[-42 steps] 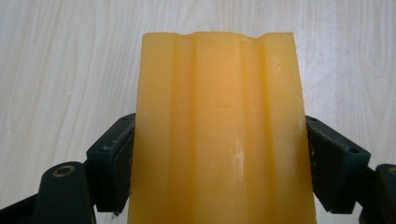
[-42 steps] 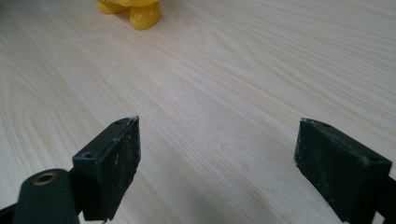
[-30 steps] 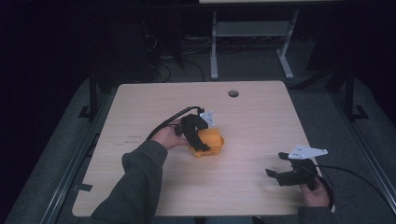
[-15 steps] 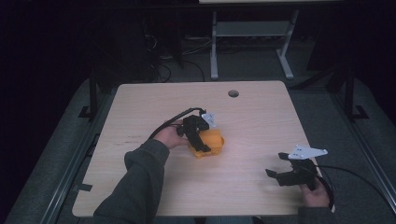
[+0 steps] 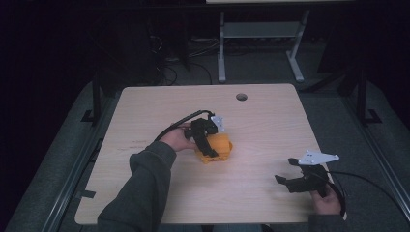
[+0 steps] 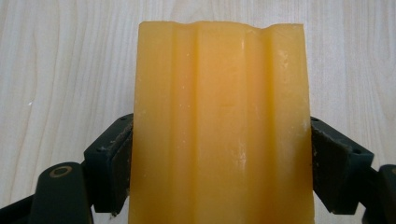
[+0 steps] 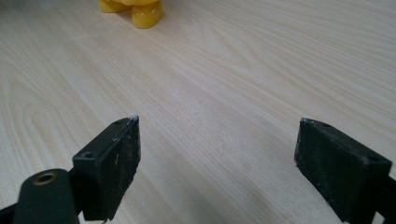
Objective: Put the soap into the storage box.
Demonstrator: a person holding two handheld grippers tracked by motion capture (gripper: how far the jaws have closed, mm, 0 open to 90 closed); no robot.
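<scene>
The light wood-grain rectangular table is carrying one item: a yellow-orange waxy block with shallow lengthwise ridges, sitting just left of the table's centre. The left gripper is pinching this block — in the left gripper view its two black jaws are pressing against the block's opposite long sides, at roughly 9 and 3 o'clock of the block, with bare table surface showing around it. The block's far end, at 12 o'clock in that view, is showing an uneven, slightly notched edge. The left hand, coming out of a grey-green sleeve, is wrapping the gripper body, and a black cable is looping away from it toward 10 o'clock.

The right gripper is sitting well apart from the block, toward 4 o'clock on the table near the front right corner, with the right hand gripping it from the near edge and a grey three-cornered plate on top. Its jaws are standing spread wide — the right gripper view is showing plain table between them, nothing held. At 11 o'clock in that view, a rounded yellow part of the block is resting on the table. Whitish dust is marking the right gripper's jaw faces.

A round hole is sitting in the table near the far edge, at 12 o'clock.
</scene>
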